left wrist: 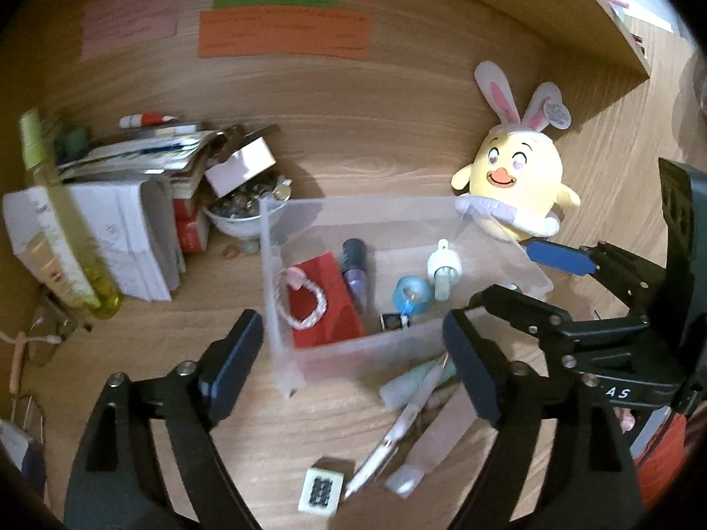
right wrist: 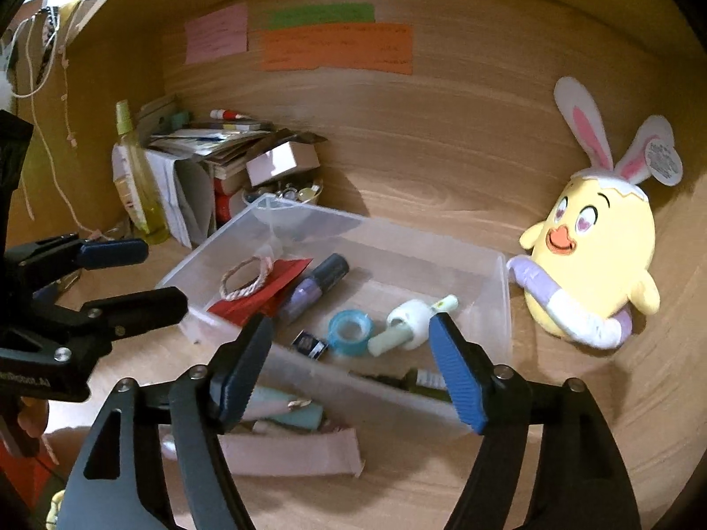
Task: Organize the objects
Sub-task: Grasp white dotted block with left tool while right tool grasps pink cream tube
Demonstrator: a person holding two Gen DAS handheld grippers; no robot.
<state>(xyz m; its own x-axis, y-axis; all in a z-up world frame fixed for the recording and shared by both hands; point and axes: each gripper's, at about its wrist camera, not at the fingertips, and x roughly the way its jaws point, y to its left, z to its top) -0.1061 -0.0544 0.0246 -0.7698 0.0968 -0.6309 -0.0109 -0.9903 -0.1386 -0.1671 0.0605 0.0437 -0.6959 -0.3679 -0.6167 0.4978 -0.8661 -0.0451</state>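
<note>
Nearest the left gripper [left wrist: 353,371] – jaws wide, empty – a slim white pen [left wrist: 397,433] lies on the wooden desktop [left wrist: 375,150], long axis running diagonally from between the jaws toward the clear plastic bin [left wrist: 274,274]'s near wall. Right gripper [right wrist: 349,371], also wide and empty, hovers over that wall – farther off.

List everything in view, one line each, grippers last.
storage bin: one, clear, desk centre
red packet: one, in bin, rope ring on it
purple bottle: one, in bin
tape roll: one, blue, in bin
plush chick: one, yellow, right of bin
mahjong tile: one, white, in front of bin
paper notes: three, pink, green, orange, back wall
left gripper: open, empty
right gripper: open, empty
</note>
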